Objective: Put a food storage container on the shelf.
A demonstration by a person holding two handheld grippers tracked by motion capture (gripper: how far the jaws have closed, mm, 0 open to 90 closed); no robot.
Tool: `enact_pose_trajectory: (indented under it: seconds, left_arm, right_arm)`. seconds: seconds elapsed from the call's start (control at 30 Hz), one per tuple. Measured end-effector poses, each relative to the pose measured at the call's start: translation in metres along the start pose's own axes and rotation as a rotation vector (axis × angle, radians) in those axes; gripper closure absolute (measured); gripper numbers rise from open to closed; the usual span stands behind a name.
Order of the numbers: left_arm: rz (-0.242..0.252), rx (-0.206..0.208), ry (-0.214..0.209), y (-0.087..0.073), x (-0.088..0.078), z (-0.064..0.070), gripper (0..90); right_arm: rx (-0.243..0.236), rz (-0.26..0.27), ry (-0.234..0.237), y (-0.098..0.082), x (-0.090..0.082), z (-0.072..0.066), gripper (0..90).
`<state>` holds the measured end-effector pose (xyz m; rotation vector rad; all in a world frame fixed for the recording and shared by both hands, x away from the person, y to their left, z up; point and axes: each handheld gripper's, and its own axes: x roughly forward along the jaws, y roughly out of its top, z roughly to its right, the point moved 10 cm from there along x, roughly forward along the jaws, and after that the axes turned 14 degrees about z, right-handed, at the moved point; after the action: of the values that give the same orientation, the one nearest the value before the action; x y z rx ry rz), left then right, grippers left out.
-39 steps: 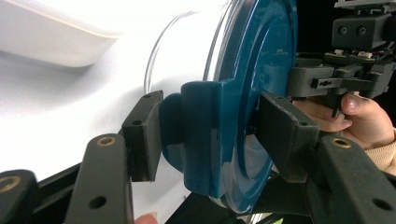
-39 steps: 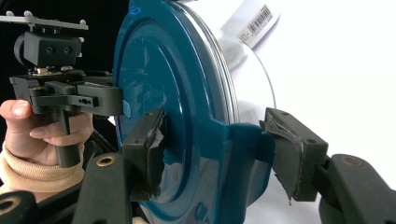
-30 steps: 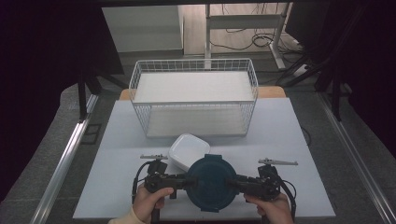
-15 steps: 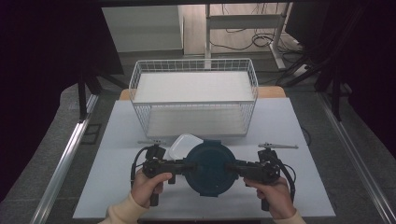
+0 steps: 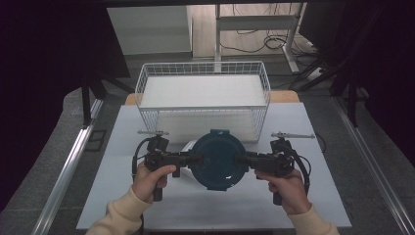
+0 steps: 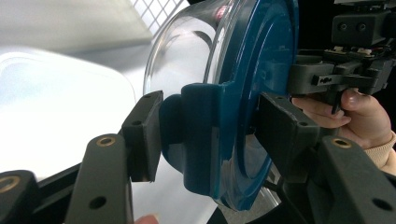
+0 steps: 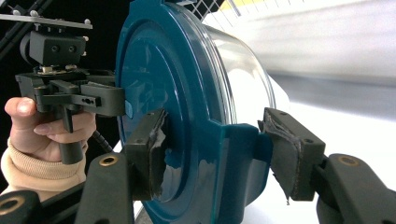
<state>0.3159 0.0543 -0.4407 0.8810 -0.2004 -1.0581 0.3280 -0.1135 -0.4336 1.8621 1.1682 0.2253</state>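
Blue-lidded container between both grippers' closed jaws, apparently clear of the table.

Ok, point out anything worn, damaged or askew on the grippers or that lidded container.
The pad on the right gripper's jaw is frayed and peeling at its edges, loose black material hanging off. The container itself looks intact, its blue lid seated, clamped by its latch tabs between both grippers.

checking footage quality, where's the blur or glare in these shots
High view: dark edges, sharp round clear container with dark blue lid. Left gripper view: glare washes out the white lidded box. Right gripper view: white wire basket and tabletop behind are blurred.
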Motion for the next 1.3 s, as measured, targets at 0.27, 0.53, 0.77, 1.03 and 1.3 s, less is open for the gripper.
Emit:
enact_pose_trajectory:
  seconds: [0.27,0.53,0.77,1.03,1.3]
  left_arm:
    - [0.026,0.005,-0.007,0.022,-0.004,0.002,43.1]
    - [0.038,0.017,-0.011,0.039,-0.004,0.004,43.0]
    - [0.048,0.024,-0.016,0.053,-0.005,0.008,43.0]
    - [0.059,0.025,-0.017,0.07,-0.006,0.01,43.1]
    - [0.063,0.021,-0.018,0.081,-0.008,0.008,43.1]
  right_arm:
    - [-0.028,-0.009,0.008,0.027,0.007,-0.01,41.8]
    - [-0.044,-0.009,0.011,0.043,0.011,-0.014,41.9]
    - [-0.066,0.001,0.013,0.059,0.012,-0.018,41.9]
    - [-0.087,0.0,0.018,0.076,0.016,-0.024,42.1]
    - [-0.1,-0.003,0.023,0.089,0.023,-0.026,42.1]
